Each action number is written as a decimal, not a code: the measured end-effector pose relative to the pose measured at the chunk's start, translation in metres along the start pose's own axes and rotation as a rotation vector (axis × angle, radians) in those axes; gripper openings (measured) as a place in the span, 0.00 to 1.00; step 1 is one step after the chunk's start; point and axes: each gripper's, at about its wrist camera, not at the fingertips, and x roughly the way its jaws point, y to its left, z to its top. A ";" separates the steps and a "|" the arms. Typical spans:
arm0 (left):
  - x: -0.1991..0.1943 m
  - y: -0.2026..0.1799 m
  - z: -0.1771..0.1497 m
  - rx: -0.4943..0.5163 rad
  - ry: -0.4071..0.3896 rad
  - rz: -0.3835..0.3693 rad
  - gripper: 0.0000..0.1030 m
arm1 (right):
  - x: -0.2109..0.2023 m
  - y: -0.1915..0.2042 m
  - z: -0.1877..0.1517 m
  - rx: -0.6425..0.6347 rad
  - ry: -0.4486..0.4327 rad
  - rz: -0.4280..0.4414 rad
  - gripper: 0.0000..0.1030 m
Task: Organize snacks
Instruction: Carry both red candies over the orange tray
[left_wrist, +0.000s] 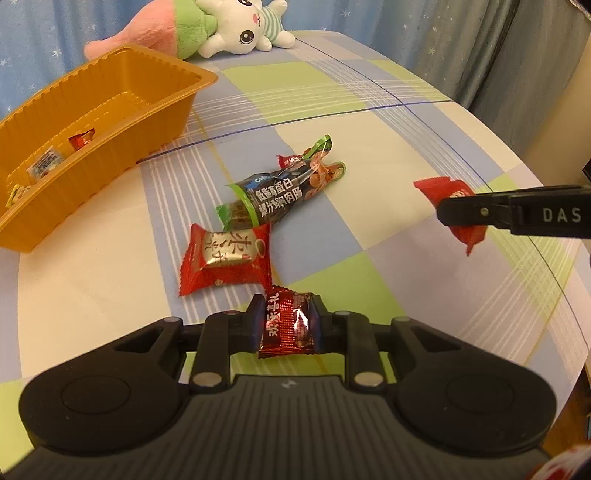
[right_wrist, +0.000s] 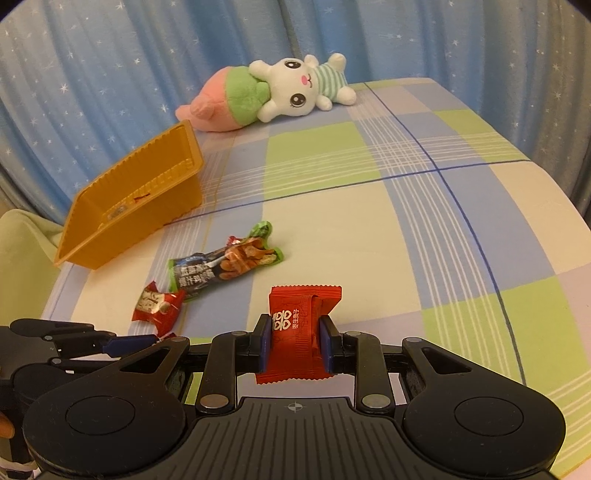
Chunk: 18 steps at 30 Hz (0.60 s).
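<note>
My left gripper (left_wrist: 286, 326) is shut on a dark red candy packet (left_wrist: 287, 325), held just above the table. My right gripper (right_wrist: 295, 341) is shut on a bright red candy packet (right_wrist: 300, 332); it shows at the right of the left wrist view (left_wrist: 452, 214). On the table lie a red-and-gold packet (left_wrist: 225, 258) (right_wrist: 157, 306), a dark sausage snack with green ends (left_wrist: 277, 192) (right_wrist: 225, 266), and a small red packet (left_wrist: 290, 159) behind it. The orange tray (left_wrist: 155, 107) (right_wrist: 177, 184) at the left holds a few small wrapped snacks (left_wrist: 82, 138).
A plush rabbit (left_wrist: 243, 27) (right_wrist: 299, 88) with a pink and green plush lies at the far edge of the checked tablecloth (right_wrist: 369, 229). Blue starred curtains (right_wrist: 110, 74) hang behind. The table edge curves away at the right.
</note>
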 end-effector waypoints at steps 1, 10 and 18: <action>-0.003 0.001 -0.001 -0.003 -0.002 -0.002 0.22 | 0.000 0.002 0.001 -0.003 0.000 0.006 0.26; -0.031 0.018 -0.009 -0.061 -0.033 0.002 0.22 | 0.005 0.023 0.008 -0.039 0.005 0.048 0.26; -0.060 0.043 -0.004 -0.125 -0.093 0.035 0.22 | 0.009 0.047 0.017 -0.087 0.002 0.090 0.26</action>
